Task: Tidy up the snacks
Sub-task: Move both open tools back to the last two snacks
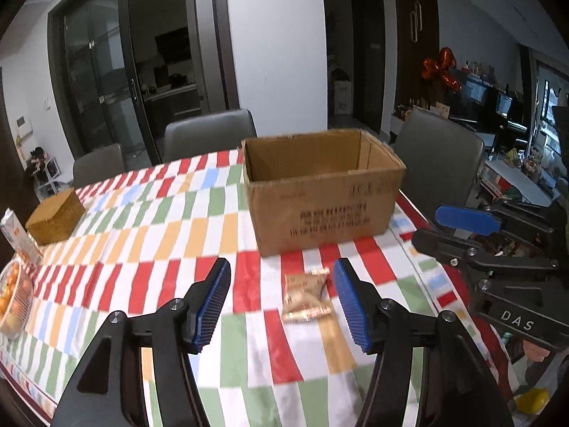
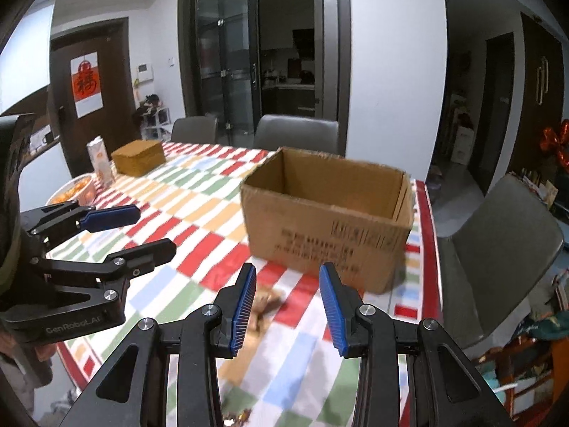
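A small tan snack packet (image 1: 306,297) lies on the checkered tablecloth in front of an open cardboard box (image 1: 320,192). My left gripper (image 1: 281,277) is open and empty above the cloth, with the packet just inside its right finger. My right gripper (image 2: 287,281) is open and empty; the packet (image 2: 265,304) shows blurred beside its left finger. The box (image 2: 327,224) stands just beyond it. Each gripper shows in the other's view: the right one (image 1: 458,227) at the right, the left one (image 2: 138,227) at the left. More wrapped snacks (image 2: 236,418) lie at the bottom edge.
A brown woven box (image 1: 55,219), a white carton (image 1: 17,238) and a bowl of oranges (image 1: 12,299) stand at the table's left end. Grey chairs (image 1: 439,163) line the far and right sides. The table's right edge (image 2: 425,235) runs close beside the cardboard box.
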The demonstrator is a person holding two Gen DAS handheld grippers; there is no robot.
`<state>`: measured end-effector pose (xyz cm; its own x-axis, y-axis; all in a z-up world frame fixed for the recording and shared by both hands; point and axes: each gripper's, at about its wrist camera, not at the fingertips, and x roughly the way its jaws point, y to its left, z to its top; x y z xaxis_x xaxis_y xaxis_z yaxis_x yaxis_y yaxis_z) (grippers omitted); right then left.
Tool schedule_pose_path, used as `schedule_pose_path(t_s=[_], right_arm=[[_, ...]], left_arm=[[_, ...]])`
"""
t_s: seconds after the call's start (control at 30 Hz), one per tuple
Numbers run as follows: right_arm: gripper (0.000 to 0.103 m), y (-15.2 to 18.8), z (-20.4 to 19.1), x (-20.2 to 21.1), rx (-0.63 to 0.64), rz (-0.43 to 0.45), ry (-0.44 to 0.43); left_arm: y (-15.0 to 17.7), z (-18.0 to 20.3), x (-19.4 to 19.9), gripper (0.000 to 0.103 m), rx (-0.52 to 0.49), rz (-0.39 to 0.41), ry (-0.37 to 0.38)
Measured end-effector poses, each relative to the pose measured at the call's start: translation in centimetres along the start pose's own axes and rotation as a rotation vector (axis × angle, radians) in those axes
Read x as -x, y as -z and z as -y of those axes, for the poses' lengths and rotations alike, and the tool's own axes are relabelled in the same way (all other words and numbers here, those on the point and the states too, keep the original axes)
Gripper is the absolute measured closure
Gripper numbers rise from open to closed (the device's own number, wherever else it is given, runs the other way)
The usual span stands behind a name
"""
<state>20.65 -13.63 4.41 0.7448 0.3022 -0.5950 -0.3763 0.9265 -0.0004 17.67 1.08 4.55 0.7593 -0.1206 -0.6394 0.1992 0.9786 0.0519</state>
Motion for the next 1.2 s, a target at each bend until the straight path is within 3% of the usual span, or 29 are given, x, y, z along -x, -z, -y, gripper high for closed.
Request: schedule_pose_path(t_s=[0.63,0.9,1.2], right_arm=[[0.065,8.6,-3.3,-2.0,-0.046,-0.259,-0.112],[0.065,11.4,-3.7,-4.2,-0.087,-0.388,-0.167],[0.065,13.7,-3.3,-6.4,-0.14,-0.469,-0.186]], left_arm=[[8.5,0.2,0.8,0.04,0.049,-0.12,0.008],[10.6,0.3,-0.9,0.04,0.041,-0.188,-0.021],[11.3,0.9,-1.9,0.04,0.013,-0.215,-0.039]])
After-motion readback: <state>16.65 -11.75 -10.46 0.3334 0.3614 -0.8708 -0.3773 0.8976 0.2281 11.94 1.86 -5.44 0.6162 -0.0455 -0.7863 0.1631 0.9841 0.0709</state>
